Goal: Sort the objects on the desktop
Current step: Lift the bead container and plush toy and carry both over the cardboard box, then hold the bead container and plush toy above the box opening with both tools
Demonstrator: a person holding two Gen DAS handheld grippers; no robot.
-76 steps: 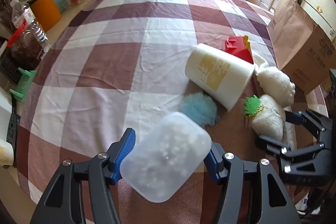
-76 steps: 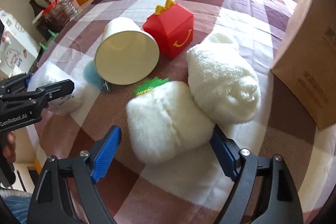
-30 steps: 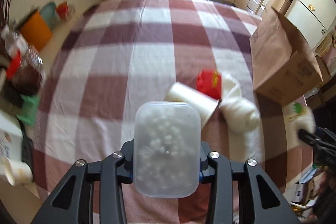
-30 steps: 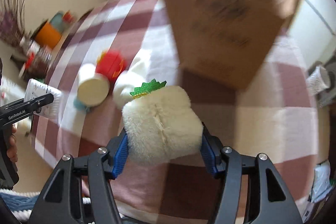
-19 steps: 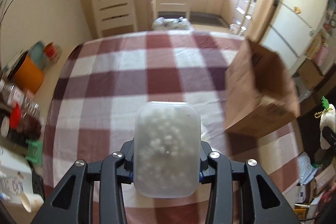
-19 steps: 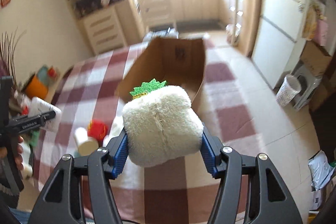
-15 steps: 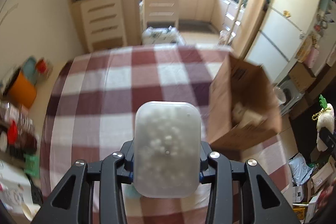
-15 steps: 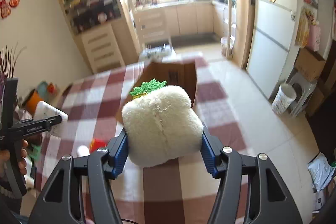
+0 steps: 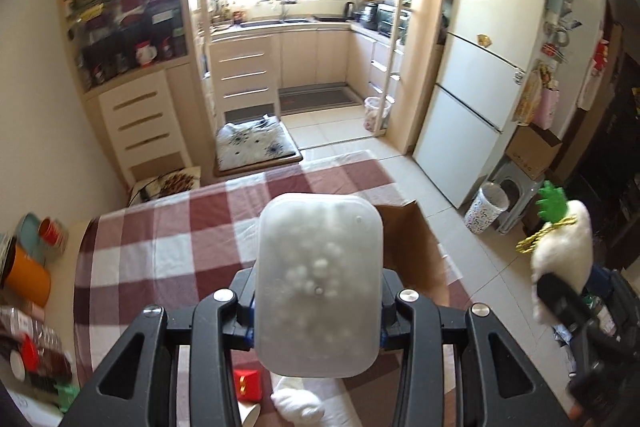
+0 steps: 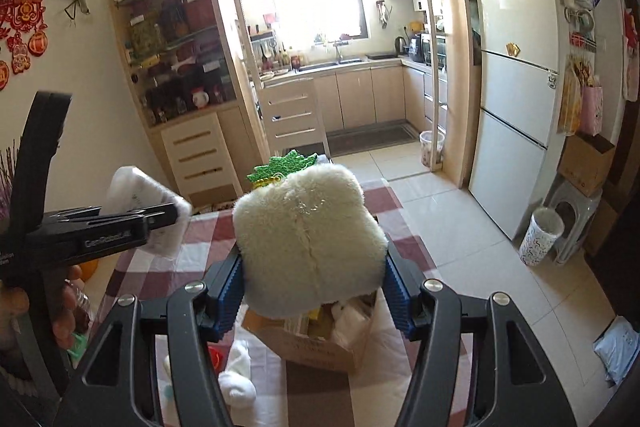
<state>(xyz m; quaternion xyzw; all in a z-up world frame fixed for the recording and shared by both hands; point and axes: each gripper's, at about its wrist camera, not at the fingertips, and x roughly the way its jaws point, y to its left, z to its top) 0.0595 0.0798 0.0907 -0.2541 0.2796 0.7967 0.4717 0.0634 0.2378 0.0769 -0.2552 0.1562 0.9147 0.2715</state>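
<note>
My left gripper [image 9: 318, 311] is shut on a frosted plastic box of white balls [image 9: 318, 287], held high above the checked table [image 9: 160, 251]. My right gripper [image 10: 312, 287] is shut on a white plush toy with a green leaf top [image 10: 308, 235], held high over the open cardboard box [image 10: 320, 343]. The plush also shows in the left wrist view [image 9: 564, 247], at the right. The frosted box also shows in the right wrist view [image 10: 148, 211], at the left. The cardboard box [image 9: 416, 247] stands at the table's right edge.
A red toy house [image 9: 248, 385], a white plush [image 9: 298, 403] and a paper cup [image 9: 250, 417] lie on the table below. An orange pot [image 9: 26, 277] and jars [image 9: 36, 347] stand at the left. Kitchen floor, a fridge [image 9: 480, 83] and a bin [image 9: 486, 207] lie beyond.
Both grippers have risen high above the table with their objects held. The right one has carried the plush over the cardboard box. The table objects now sit far below.
</note>
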